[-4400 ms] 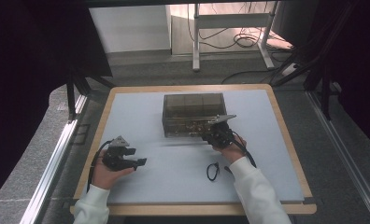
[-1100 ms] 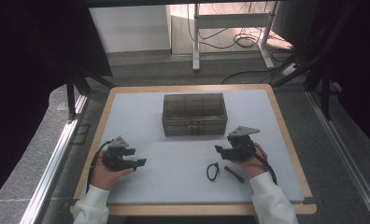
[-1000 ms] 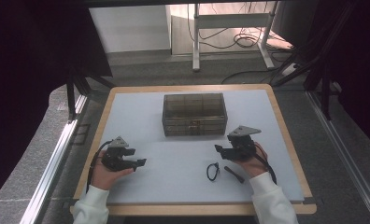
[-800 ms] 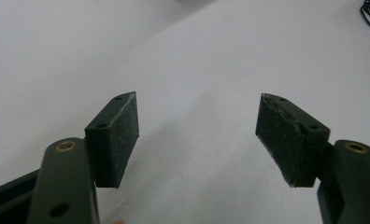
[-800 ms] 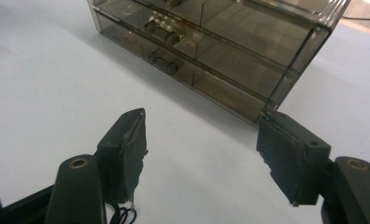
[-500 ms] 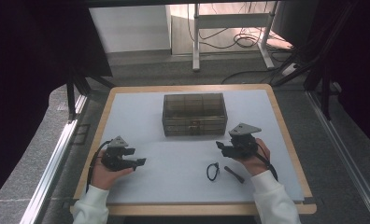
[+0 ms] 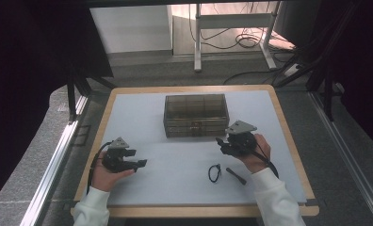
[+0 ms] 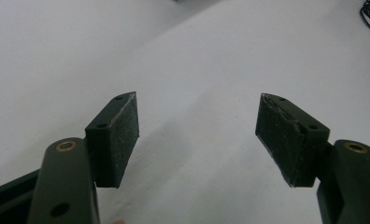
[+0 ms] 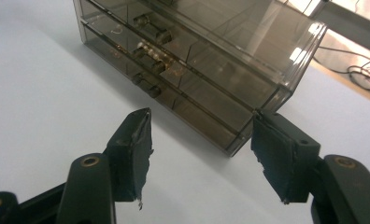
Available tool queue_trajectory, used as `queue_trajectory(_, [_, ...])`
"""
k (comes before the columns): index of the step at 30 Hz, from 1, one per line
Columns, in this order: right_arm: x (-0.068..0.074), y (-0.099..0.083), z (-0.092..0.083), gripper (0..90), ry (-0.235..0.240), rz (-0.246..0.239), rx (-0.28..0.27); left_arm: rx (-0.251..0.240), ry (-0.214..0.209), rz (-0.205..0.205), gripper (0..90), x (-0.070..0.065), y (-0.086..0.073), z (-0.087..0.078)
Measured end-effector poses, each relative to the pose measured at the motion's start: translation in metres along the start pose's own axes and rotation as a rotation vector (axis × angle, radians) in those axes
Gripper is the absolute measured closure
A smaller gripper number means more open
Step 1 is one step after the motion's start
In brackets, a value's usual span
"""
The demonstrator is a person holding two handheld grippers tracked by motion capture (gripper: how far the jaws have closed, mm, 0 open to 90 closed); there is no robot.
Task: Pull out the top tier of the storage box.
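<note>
High view adds a black loop (image 7: pixel 214 172) behind the right gripper (image 7: pixel 221 144).

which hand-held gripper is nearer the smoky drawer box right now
Right. The right hand-held gripper sits just off the smoky drawer box at its front right corner, jaws apart and empty. The left hand-held gripper lies well below and left of it, near the table edge.

No readable text, label, brand, number or sign appears anywhere in the scene. The smoked transparent drawer box (image 7: pixel 196 114) carries no lettering on its top or its front in the high view, and its drawer fronts in the right gripper view are likewise unmarked. The white table surface (image 7: pixel 175 165) is blank. The pads of both grippers are plain black, without any printed or moulded marking.
</note>
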State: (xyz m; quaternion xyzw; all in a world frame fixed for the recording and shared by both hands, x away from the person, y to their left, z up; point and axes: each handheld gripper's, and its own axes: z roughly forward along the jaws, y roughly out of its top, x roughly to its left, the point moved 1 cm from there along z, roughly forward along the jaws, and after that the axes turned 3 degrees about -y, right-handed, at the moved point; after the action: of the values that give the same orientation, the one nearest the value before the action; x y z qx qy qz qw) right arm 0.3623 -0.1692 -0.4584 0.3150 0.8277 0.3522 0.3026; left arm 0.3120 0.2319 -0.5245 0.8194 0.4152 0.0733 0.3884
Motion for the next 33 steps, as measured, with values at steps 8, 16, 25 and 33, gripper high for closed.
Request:
queue_trajectory(8, [0.002,0.007,0.0,39.8,-0.023,-0.029,-0.012,0.001,-0.001,0.0,30.7,0.0,0.0,0.0])
queue_trajectory(16, [0.005,0.01,0.001,40.4,-0.047,-0.055,-0.012,0.003,-0.001,0.0,30.6,0.0,0.0,0.001])
queue_trajectory(25, [0.011,0.012,0.004,40.8,-0.092,-0.111,-0.003,0.004,-0.002,0.0,30.6,0.0,0.0,0.001])
queue_trajectory(33, [0.019,0.015,0.01,41.2,-0.141,-0.187,0.001,0.009,-0.007,-0.001,30.5,-0.001,0.0,0.003])
